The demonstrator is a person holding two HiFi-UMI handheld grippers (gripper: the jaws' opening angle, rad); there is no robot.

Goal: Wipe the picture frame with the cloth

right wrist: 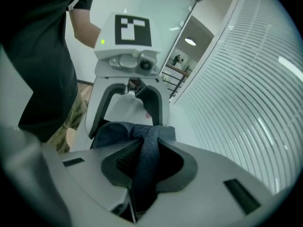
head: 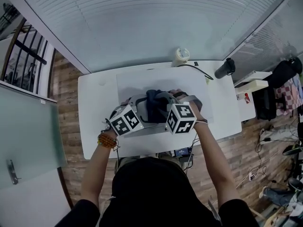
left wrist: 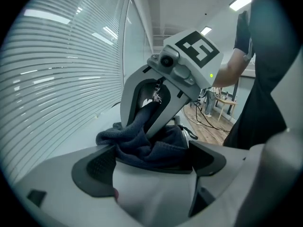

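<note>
Over the white table (head: 94,117) my two grippers face each other with a dark blue cloth (head: 154,103) bunched between them. My right gripper (head: 164,105) is shut on the cloth (right wrist: 146,148), a twisted strand of which runs between its pads. My left gripper (head: 142,109) holds a flat white picture frame (left wrist: 151,195) that spans the gap between its pads (left wrist: 97,167). The cloth (left wrist: 142,145) lies heaped on the frame's far edge. In the right gripper view the frame (right wrist: 124,110) shows between the left gripper's jaws. The right gripper (left wrist: 156,110) fills the left gripper view.
A pale mat (head: 142,79) covers the table's middle. At the far edge stand a white roll (head: 180,56), a black cylinder (head: 224,69) and a black cable (head: 201,71). A white shelf (head: 251,85) is to the right. A small device (head: 182,152) sits at the near edge.
</note>
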